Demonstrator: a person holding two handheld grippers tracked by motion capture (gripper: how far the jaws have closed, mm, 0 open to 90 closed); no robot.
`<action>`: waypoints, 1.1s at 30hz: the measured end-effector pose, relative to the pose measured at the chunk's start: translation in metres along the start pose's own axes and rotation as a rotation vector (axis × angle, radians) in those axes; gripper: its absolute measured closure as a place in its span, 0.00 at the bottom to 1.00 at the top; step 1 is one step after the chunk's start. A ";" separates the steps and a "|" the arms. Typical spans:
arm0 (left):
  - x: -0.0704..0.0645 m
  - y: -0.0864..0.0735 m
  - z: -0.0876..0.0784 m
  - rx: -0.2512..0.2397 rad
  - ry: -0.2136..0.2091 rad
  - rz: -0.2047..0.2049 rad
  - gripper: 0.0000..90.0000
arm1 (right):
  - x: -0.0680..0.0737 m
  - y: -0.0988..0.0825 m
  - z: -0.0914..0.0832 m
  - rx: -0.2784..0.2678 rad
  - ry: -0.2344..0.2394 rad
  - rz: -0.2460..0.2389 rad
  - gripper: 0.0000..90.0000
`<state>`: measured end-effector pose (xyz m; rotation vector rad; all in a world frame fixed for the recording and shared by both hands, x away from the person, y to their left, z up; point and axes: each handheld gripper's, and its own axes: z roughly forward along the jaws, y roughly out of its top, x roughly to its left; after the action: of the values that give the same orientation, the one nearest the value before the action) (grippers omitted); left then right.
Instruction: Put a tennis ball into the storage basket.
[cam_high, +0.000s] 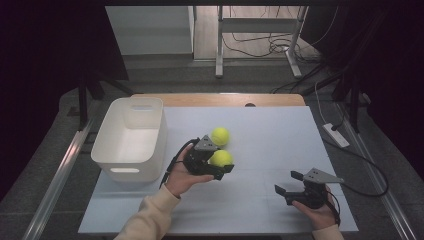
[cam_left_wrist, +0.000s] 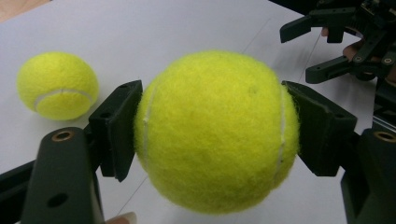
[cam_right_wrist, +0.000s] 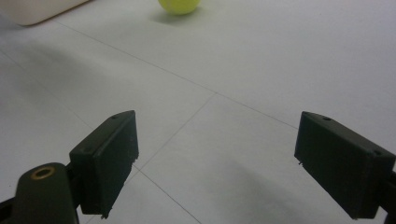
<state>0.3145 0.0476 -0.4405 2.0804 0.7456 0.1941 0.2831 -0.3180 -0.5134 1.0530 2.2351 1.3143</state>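
White table sheeting (cam_high: 280, 145) carries the work. A slip is judged possible: the fuzzy yellow-green tennis ball (cam_left_wrist: 215, 130) is pinched only at its sides by the left gripper (cam_high: 223, 167), closed upon it. The right gripper (cam_high: 287, 182) is held wide open, empty. A second yellow-green ball (cam_high: 220, 136) lies just beyond, near the white plastic bin (cam_high: 132, 140).

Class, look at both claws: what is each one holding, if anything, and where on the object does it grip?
The left claw clamps a tennis ball across its middle, one pad on each side. The right claw is open and holds nothing.

Tennis ball (cam_high: 221, 157) between left gripper (cam_high: 216, 165) fingers
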 end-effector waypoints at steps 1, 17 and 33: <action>0.000 0.000 -0.001 -0.002 0.002 -0.001 0.29 | 0.000 0.000 0.000 0.000 -0.001 0.001 0.15; 0.010 0.004 -0.020 -0.050 0.037 -0.017 0.29 | 0.000 0.000 0.000 -0.001 -0.004 0.004 0.15; 0.017 0.008 -0.035 -0.090 0.072 -0.029 0.29 | 0.000 0.000 0.000 -0.001 -0.008 0.007 0.15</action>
<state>0.3174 0.0787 -0.4158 1.9850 0.7958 0.2825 0.2835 -0.3182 -0.5134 1.0647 2.2271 1.3110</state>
